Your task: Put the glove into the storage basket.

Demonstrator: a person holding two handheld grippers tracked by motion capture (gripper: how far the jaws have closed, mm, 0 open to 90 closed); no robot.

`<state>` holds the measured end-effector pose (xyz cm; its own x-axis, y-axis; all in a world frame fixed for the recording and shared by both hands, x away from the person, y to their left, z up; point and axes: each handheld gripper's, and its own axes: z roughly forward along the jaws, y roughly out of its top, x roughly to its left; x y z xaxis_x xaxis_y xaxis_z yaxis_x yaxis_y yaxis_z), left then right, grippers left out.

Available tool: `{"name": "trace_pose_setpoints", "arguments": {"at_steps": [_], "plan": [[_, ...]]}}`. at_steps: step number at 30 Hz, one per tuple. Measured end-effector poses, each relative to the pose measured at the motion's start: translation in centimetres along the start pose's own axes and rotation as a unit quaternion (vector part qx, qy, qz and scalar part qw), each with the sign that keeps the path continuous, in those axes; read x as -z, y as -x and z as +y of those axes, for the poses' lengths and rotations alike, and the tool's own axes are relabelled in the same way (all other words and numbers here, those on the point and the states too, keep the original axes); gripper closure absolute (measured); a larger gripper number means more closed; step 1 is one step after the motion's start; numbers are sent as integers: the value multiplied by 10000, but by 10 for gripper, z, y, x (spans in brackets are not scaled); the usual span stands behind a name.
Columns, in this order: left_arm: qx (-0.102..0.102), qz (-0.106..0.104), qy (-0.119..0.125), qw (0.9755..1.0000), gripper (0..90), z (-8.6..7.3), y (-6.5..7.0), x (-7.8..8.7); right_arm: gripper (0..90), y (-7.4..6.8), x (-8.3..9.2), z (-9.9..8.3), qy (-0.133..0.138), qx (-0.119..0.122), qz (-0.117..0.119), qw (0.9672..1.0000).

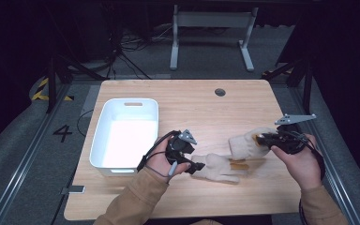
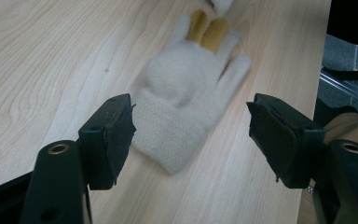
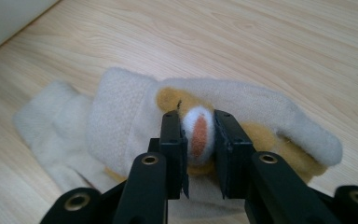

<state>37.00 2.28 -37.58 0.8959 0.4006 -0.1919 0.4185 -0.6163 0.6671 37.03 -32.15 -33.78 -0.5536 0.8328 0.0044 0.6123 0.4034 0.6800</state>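
Right gripper (image 3: 199, 140) is clamped on the upper glove (image 3: 242, 109); left gripper (image 2: 191, 135), jaws apart, should pin the lower glove (image 2: 186, 100) at six o'clock during lifting.

The tabletop (image 1: 215, 112) is bare wood across its far half and right of centre; passage there is unobstructed apart from a small round grommet (image 1: 220, 92) set flush near the far edge. A white bin (image 1: 124, 133) stands on the left side, its walls blocking level travel there; access into it is from above. In the near centre, two cream gloves (image 1: 232, 159) lie between the left gripper (image 1: 190, 161) and the right gripper (image 1: 265, 139), occupying that gap. The near strip of tabletop is crossed by both forearms. A table frame (image 1: 211, 33) stands on the floor beyond the far edge.
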Motion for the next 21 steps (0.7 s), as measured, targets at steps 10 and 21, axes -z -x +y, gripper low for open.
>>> {"name": "trace_pose_setpoints", "arguments": {"at_steps": [10, 21], "plan": [[133, 136, 50, 9998, 314, -9, -1, 8, 742, -40, -17, 17, -39, 470, 393, 9981], [152, 156, 21, 9998, 314, -12, -1, 8, 740, -65, -33, 18, -163, 655, 666, 9955]]}}
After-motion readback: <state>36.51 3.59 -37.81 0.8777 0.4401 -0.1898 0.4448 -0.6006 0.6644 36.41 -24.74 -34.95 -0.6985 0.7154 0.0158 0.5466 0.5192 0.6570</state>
